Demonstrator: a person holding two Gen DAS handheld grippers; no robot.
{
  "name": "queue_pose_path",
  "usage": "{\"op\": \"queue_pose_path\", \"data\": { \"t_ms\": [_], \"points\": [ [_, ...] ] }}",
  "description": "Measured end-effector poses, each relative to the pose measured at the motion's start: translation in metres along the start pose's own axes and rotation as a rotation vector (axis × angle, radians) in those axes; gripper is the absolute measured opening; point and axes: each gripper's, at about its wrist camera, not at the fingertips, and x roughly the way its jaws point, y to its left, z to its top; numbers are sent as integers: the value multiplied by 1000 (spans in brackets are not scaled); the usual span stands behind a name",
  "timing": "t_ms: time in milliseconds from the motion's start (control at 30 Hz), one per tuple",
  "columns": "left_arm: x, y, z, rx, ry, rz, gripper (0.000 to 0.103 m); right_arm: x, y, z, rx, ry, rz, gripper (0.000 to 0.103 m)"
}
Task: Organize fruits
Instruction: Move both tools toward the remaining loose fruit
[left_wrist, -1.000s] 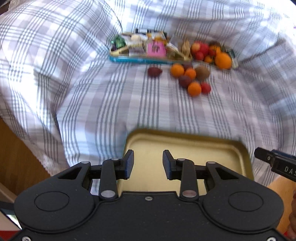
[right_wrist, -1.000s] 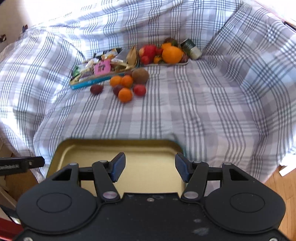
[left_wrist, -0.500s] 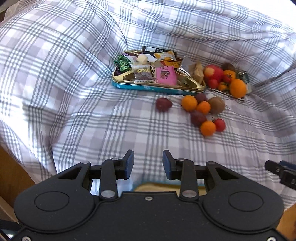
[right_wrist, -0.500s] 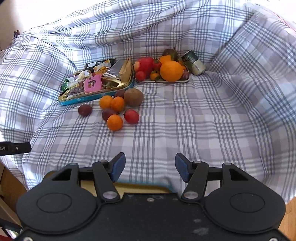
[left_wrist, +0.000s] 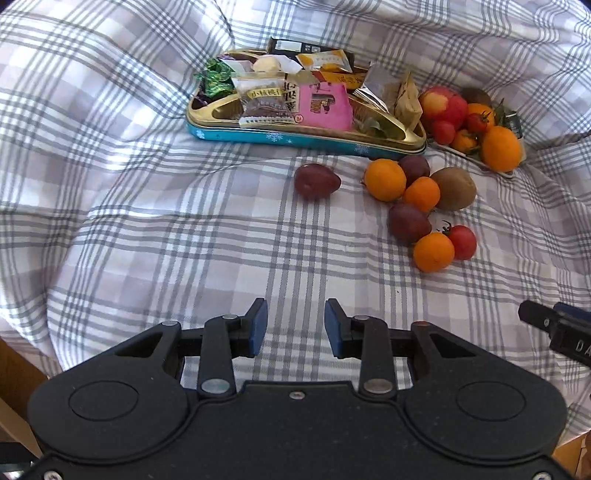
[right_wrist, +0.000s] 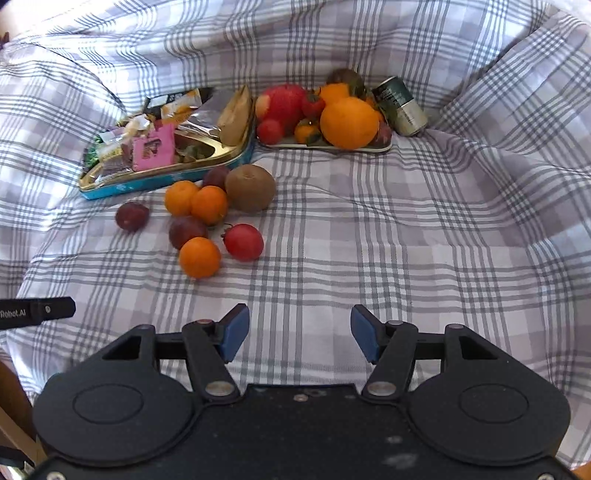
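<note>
Gold tray gone from view | both tools (left_wrist: 291, 328) (right_wrist: 300, 338) agape, empty | fruit (right_wrist: 199, 257) ahead

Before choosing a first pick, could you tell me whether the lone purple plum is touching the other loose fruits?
Apart: the left wrist view shows checked cloth between the lone plum and the nearest orange.

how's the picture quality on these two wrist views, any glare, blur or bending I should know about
Left wrist view: sharp; sunlight washes out the grey-checked cloth at upper left, and glare glints on the gold-lined blue snack tin; the check lines bow toward the edges. Right wrist view: also sharp; the cloth is brightest along the top, the big orange shows a soft highlight, and the fisheye curves the pattern the same way.
</note>
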Motion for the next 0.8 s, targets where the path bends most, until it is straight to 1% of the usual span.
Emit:
{"op": "queue_pose_path", "data": {
  "t_ms": [100, 200, 300, 400, 433, 500, 600, 667, 800],
  "points": [
    [7, -5, 1, 40, -23, 15, 43, 5, 0, 6, 9, -28, 9, 63],
    [18, -4, 6, 59, -23, 21, 43, 9, 3, 12, 5, -51, 13, 63],
    [31, 4, 10, 26, -28, -5, 43, 16, 7, 18, -5, -83, 32, 63],
    [50, 12, 13, -13, -6, -12, 43, 25, 13, 20, -11, -129, 53, 64],
    [55, 13, 13, -16, -2, -12, 42, 28, 16, 20, -23, -142, 52, 64],
    [55, 11, 12, 10, -47, -2, 42, 32, 21, 22, -57, -163, 45, 64],
    [56, 8, 15, 39, -51, 1, 42, 34, 29, 24, -124, -202, 40, 64],
    [56, 7, 17, 42, -57, -19, 42, 32, 34, 26, -160, -230, 48, 64],
    [60, 8, 22, 25, -55, -35, 42, 30, 34, 31, -183, -289, 56, 63]
  ]
}}
